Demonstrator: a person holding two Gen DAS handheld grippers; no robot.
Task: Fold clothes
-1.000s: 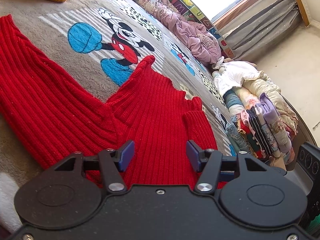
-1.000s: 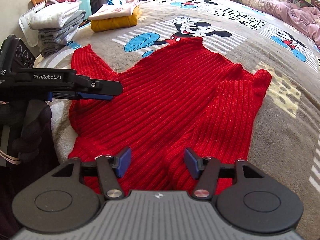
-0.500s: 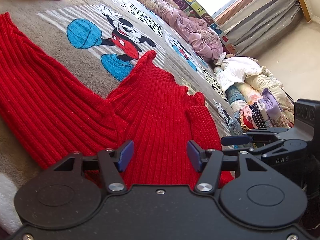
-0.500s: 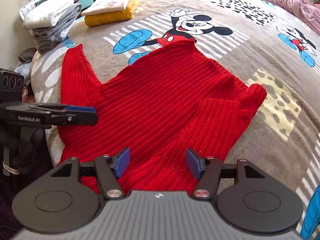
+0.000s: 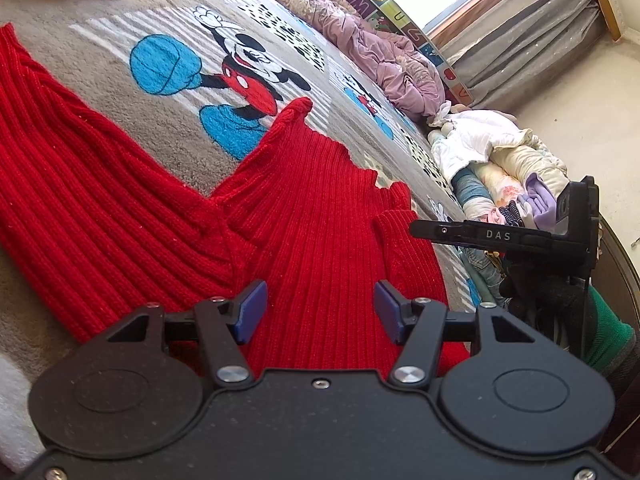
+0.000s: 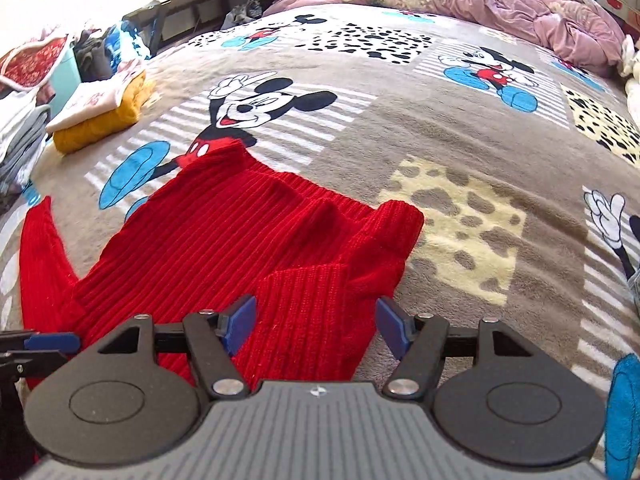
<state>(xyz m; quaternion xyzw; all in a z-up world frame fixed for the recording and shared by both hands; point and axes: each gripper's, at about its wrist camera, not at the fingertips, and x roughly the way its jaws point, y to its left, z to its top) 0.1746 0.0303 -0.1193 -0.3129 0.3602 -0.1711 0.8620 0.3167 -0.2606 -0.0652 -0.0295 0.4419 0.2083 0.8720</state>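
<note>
Red ribbed sweater [image 6: 224, 248]: spread flat at the blanket's [image 6: 460, 148] near edge for folding, one sleeve laid over; left gripper [image 5: 318, 310] parted, empty; right gripper [image 6: 316, 322] opening, nothing pinched.

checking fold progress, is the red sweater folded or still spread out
Partly folded: the red sweater lies on the blanket, one sleeve folded over its body, the other outstretched.
</note>
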